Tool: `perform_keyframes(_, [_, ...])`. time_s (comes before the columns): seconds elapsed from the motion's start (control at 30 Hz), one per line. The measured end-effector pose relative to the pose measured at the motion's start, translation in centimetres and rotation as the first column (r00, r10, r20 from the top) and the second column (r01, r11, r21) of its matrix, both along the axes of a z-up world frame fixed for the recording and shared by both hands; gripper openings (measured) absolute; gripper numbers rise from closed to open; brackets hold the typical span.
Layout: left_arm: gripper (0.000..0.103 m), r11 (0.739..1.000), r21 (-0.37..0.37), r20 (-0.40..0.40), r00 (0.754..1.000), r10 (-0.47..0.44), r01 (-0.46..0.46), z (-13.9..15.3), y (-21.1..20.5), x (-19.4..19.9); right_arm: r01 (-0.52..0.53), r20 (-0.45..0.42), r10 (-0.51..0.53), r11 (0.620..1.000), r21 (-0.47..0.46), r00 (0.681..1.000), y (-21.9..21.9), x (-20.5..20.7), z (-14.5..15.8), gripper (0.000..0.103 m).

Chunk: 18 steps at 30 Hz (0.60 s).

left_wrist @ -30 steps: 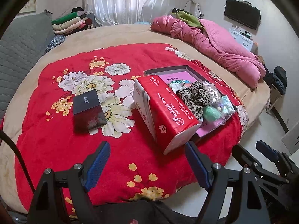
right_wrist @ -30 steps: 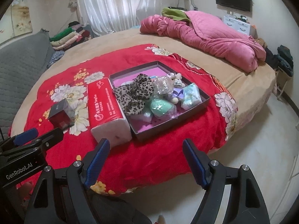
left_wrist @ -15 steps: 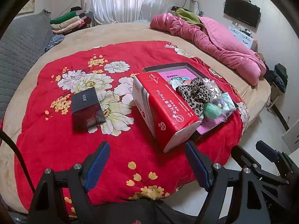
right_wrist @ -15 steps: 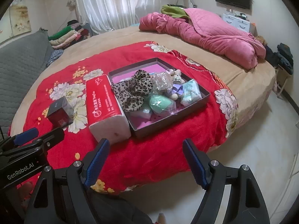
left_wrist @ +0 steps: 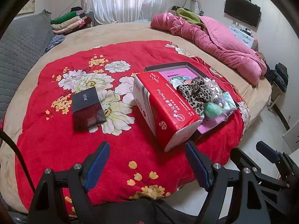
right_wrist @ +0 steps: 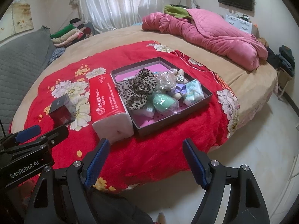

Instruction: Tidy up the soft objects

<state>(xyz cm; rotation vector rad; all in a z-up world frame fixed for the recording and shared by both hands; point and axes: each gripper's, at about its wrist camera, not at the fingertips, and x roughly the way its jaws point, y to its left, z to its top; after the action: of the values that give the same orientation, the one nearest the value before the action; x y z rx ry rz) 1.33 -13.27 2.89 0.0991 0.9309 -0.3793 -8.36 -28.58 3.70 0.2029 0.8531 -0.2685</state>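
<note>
A shallow dark box (right_wrist: 209, 95) (left_wrist: 151, 67) with a pink floor sits on the red flowered blanket (left_wrist: 56, 140) (right_wrist: 149, 153). In it lie a leopard-print cloth (right_wrist: 138, 90) (left_wrist: 198, 93), a mint-green soft egg (right_wrist: 162, 102) (left_wrist: 213, 109), a small plush toy (right_wrist: 178, 76), a clear bag (right_wrist: 164, 80) and a light blue packet (right_wrist: 193, 91). A red tissue pack (left_wrist: 164, 108) (right_wrist: 107, 102) lies against the box's left side. My left gripper (left_wrist: 147, 166) and right gripper (right_wrist: 145, 162) hover open and empty over the blanket's near edge.
A dark square box (left_wrist: 86, 108) (right_wrist: 62, 110) rests left of the tissue pack. A pink quilt (right_wrist: 214, 35) is bunched at the bed's far right. Folded clothes (left_wrist: 69, 21) are stacked at the back left. Bare floor (right_wrist: 252, 158) lies to the right.
</note>
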Motion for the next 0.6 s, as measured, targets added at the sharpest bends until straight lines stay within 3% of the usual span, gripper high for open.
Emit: perform_keyframes(0.6, [0.081,1.000,-0.002,0.001,1.000,-0.003,0.003,-0.10,0.04,0.07,-0.008,0.000,0.008,1.000,-0.007,1.000,0.19,-0.02,0.15,0.081])
